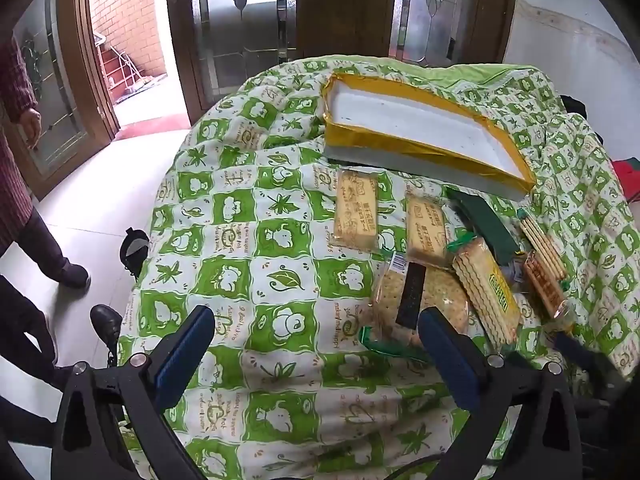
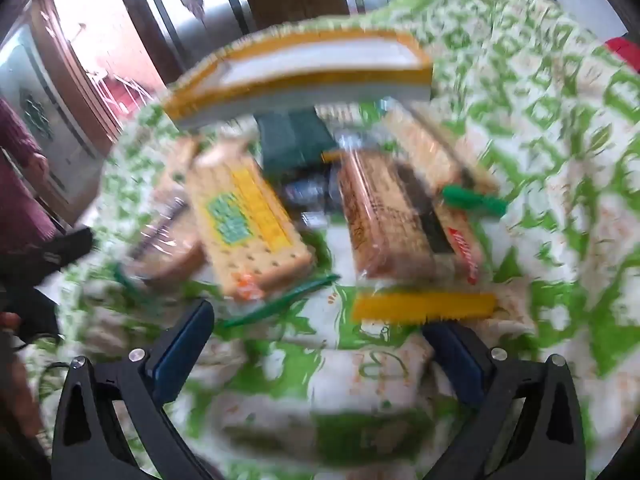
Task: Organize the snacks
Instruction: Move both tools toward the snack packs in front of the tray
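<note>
A tray (image 1: 420, 120) is seen upper centre on the quilt (image 1: 240, 240); the biscuit packs (image 1: 486, 292) are clustered just below it, right of centre.

Left black two-finger gripper with blue pads (image 1: 316, 344): jaws spread wide, nothing between the pads, fingers angled steeply downward. Right black two-finger gripper with blue pads (image 2: 320, 340): jaws likewise wide apart, nothing held, pointing down at a similar slant; right wrist view is smeared by motion blur. Neither gripper touches anything.
</note>
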The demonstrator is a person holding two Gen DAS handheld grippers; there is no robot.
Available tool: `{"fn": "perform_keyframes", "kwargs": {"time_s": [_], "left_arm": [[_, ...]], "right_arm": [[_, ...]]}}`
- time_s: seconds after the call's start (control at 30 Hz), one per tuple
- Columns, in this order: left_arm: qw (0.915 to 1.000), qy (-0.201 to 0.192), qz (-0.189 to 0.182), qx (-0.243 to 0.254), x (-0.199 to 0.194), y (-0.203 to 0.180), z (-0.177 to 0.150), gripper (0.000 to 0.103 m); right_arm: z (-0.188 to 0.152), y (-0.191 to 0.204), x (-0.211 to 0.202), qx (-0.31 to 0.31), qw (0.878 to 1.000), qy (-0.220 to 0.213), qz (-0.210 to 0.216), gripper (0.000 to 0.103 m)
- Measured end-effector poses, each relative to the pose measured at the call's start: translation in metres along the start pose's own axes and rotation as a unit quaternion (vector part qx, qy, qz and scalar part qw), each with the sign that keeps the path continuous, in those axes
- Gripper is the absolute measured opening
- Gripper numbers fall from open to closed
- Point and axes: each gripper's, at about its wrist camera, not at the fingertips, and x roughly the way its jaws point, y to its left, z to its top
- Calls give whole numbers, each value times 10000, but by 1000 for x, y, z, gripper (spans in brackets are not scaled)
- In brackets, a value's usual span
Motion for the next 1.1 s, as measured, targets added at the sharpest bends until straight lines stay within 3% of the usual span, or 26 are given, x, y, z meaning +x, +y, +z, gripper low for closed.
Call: {"fn": "perform_keyframes", "kwargs": {"time_s": [0.13, 0.2, 0.27, 0.37, 0.73, 0.93, 1.1], "left_arm": [[10000, -53, -56, -62, -3, -6, 1, 103], [10000, -82, 6, -56, -6, -5, 7, 103], [9999, -48, 22, -91, -6, -5, 9, 103], [9996, 33, -178, -229, -4, -2, 8, 103], [9987, 28, -498, -127, -11, -27, 0, 103], [9983, 413, -339, 242, -5, -48, -2, 103], [9985, 328, -251, 350, -4, -56, -1, 103]], "right_arm": [[10, 3, -48, -104, 9975, -685, 171, 103], [25, 4, -65, -261, 9956, -893, -127, 103], [39, 4, -64, -362, 9965, -686, -298, 103], [49, -3, -63, -321, 9980, -514, -178, 103], [59, -31, -58, -349, 9982, -463, -159, 103], [55, -35, -54, -373, 9982, -416, -201, 103], [58, -39, -51, -307, 9989, -318, -145, 103]]}}
